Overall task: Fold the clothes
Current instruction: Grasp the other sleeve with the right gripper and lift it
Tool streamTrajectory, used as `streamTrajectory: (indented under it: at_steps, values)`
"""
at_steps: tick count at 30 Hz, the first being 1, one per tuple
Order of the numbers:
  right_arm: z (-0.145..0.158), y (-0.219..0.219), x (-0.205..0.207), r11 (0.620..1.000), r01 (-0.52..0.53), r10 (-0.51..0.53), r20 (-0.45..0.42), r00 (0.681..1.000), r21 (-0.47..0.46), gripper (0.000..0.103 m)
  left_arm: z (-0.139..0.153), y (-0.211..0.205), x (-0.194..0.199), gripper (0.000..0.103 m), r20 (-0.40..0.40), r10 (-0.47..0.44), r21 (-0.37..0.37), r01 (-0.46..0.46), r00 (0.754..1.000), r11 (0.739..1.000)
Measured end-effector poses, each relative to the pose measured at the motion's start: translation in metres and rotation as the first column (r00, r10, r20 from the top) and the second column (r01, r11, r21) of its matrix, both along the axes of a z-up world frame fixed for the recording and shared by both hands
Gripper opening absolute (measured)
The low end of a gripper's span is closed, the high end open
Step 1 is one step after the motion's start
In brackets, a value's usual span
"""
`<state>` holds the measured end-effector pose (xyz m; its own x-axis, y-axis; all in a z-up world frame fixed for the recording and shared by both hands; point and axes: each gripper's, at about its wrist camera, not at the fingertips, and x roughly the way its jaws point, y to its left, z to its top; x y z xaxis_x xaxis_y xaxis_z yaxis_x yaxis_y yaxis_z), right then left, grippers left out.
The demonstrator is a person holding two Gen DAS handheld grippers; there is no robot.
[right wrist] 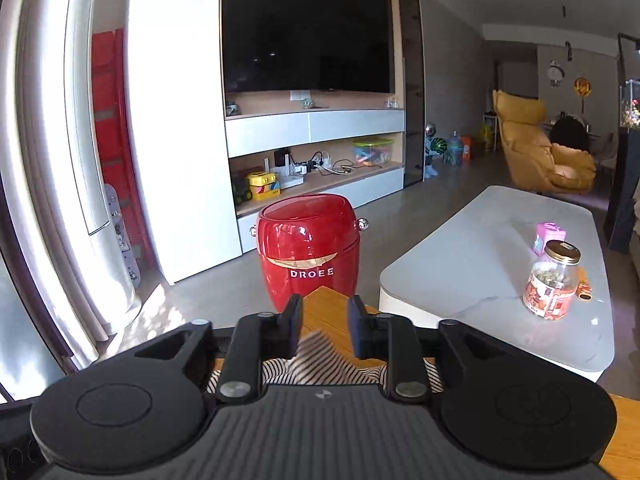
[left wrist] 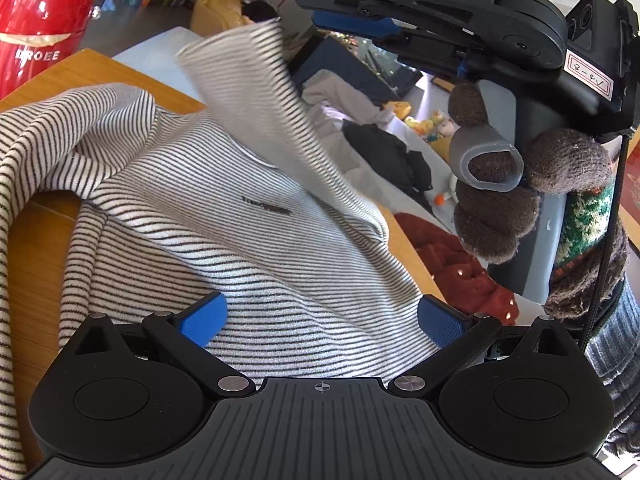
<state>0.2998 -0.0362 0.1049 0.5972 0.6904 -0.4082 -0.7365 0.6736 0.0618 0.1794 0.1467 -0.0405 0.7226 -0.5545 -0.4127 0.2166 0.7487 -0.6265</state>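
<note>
Left gripper fingers spread wide, nothing pinched, hovering low over the near part of the striped shirt. Right gripper fingers part open, pads clear of the cloth; in the left wrist view it sits up high on the right in a gloved hand, and a blurred flap of the shirt hangs in the air just left of its fingers, apparently free, though contact is hard to tell. Shirt is half done at best: body bunched on the wooden tabletop, a sleeve or hem trailing along the left edge. To do this step well, I'd pin the near hem with the left fingers before re-gripping, take the flap at its edge and not mid-panel, carry it across low so it lands flat, then smooth the bunching on the left. Risk: the right edge sits close to the tabletop's right side and could slide off. Beyond: red bin marked DROEE on the far side, white coffee table with a jar, TV wall, yellow armchair.
</note>
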Motion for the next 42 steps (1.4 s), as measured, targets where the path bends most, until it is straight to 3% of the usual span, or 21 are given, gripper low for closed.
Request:
streamTrajectory:
  at_steps: [1, 2, 9, 12, 14, 17, 18, 20, 22, 28, 30, 31, 32, 34, 37, 39, 42]
  values:
    - [0.0, -0.004, 0.0, 1.0, 0.01, -0.01, 0.001, 1.0, -0.001, 0.046, 0.0, 0.0, 0.0, 0.103, 0.0, 0.0, 0.0, 0.0, 1.0, 1.0]
    - [0.0, -0.008, 0.0, 1.0, 0.021, -0.021, 0.003, 1.0, -0.001, 0.048, 0.0, 0.0, 0.0, 0.103, 0.0, 0.0, 0.0, 0.0, 1.0, 1.0]
    - [-0.014, -0.037, -0.016, 0.995, 0.084, -0.085, -0.016, 0.996, -0.061, 0.054, 0.024, 0.017, -0.02, 0.103, 0.02, -0.014, 0.015, 0.014, 1.0, 1.0]
    - [-0.032, -0.041, -0.036, 0.993, 0.064, -0.071, -0.071, 0.995, -0.095, 0.054, 0.053, 0.045, -0.042, 0.103, 0.056, 0.105, 0.079, -0.109, 0.993, 0.991]
    - [-0.046, -0.032, -0.058, 0.993, -0.004, -0.01, -0.118, 0.993, -0.118, 0.054, 0.069, 0.062, -0.053, 0.103, 0.095, 0.212, 0.17, -0.226, 0.973, 0.959]
    - [-0.064, -0.011, -0.1, 0.976, -0.16, 0.137, -0.158, 0.978, -0.147, 0.054, 0.09, 0.086, -0.066, 0.103, 0.16, 0.363, 0.291, -0.395, 0.918, 0.871]
    - [-0.069, -0.001, -0.116, 0.962, -0.22, 0.196, -0.155, 0.968, -0.159, 0.054, 0.094, 0.093, -0.07, 0.103, 0.173, 0.405, 0.313, -0.44, 0.898, 0.842]
    - [-0.077, 0.023, -0.153, 0.916, -0.341, 0.325, -0.107, 0.939, -0.21, 0.052, 0.1, 0.108, -0.077, 0.103, 0.174, 0.463, 0.307, -0.495, 0.869, 0.813]
    - [-0.083, 0.044, -0.178, 0.873, -0.417, 0.415, -0.063, 0.908, -0.254, 0.05, 0.103, 0.117, -0.084, 0.103, 0.165, 0.494, 0.283, -0.52, 0.854, 0.806]
    - [-0.099, 0.094, -0.204, 0.79, -0.522, 0.538, -0.047, 0.842, -0.323, 0.05, 0.108, 0.133, -0.097, 0.103, 0.144, 0.537, 0.264, -0.555, 0.831, 0.789]
    - [-0.108, 0.103, -0.207, 0.78, -0.505, 0.543, -0.003, 0.84, -0.368, 0.042, 0.109, 0.134, -0.099, 0.103, 0.141, 0.534, 0.27, -0.552, 0.833, 0.789]
    - [-0.11, 0.105, -0.206, 0.778, -0.484, 0.543, 0.042, 0.839, -0.399, 0.027, 0.11, 0.133, -0.099, 0.103, 0.146, 0.53, 0.275, -0.549, 0.835, 0.789]
    - [-0.109, 0.104, -0.205, 0.787, -0.439, 0.533, 0.121, 0.837, -0.434, 0.003, 0.111, 0.132, -0.099, 0.103, 0.152, 0.527, 0.279, -0.548, 0.836, 0.788]
    - [-0.099, 0.099, -0.194, 0.819, -0.322, 0.489, 0.283, 0.826, -0.476, 0.003, 0.113, 0.131, -0.1, 0.103, 0.163, 0.525, 0.277, -0.549, 0.835, 0.788]
    - [-0.051, 0.076, -0.147, 0.891, -0.136, 0.338, 0.432, 0.836, -0.433, 0.004, 0.115, 0.132, -0.097, 0.103, 0.168, 0.525, 0.253, -0.551, 0.834, 0.795]
    - [-0.017, 0.056, -0.117, 0.921, 0.002, 0.227, 0.541, 0.81, -0.39, 0.004, 0.115, 0.131, -0.094, 0.103, 0.164, 0.523, 0.233, -0.548, 0.836, 0.803]
    - [0.017, 0.023, -0.082, 0.921, 0.181, 0.1, 0.657, 0.747, -0.346, 0.004, 0.111, 0.123, -0.081, 0.103, 0.147, 0.494, 0.203, -0.515, 0.857, 0.833]
